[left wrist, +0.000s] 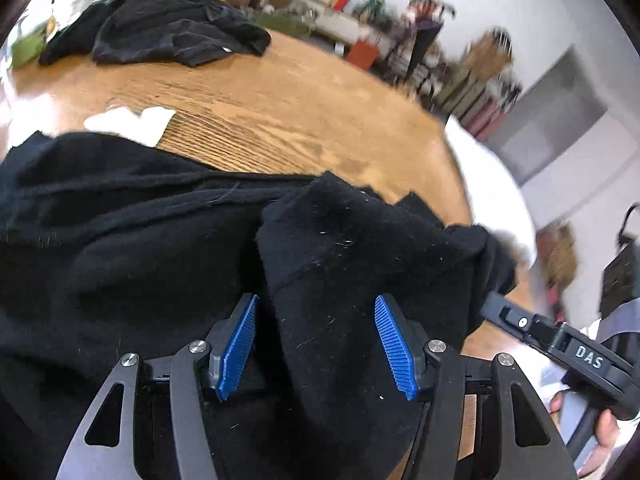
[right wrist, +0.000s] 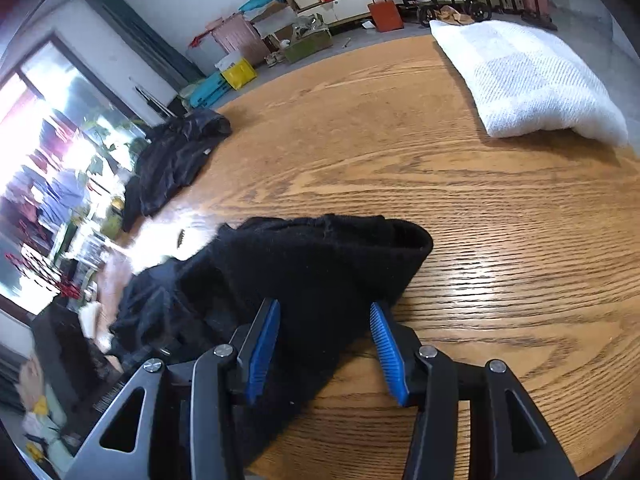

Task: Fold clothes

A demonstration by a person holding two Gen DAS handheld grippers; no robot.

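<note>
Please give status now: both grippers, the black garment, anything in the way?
Left gripper open, black garment between fingers. Right gripper open over sleeve. White towel, dark clothes pile lie apart.

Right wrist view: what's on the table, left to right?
Crumpled dark garment → black sweater lying between the open blue pads of the right gripper → bare wooden table → folded white towel at the far right edge.
</note>
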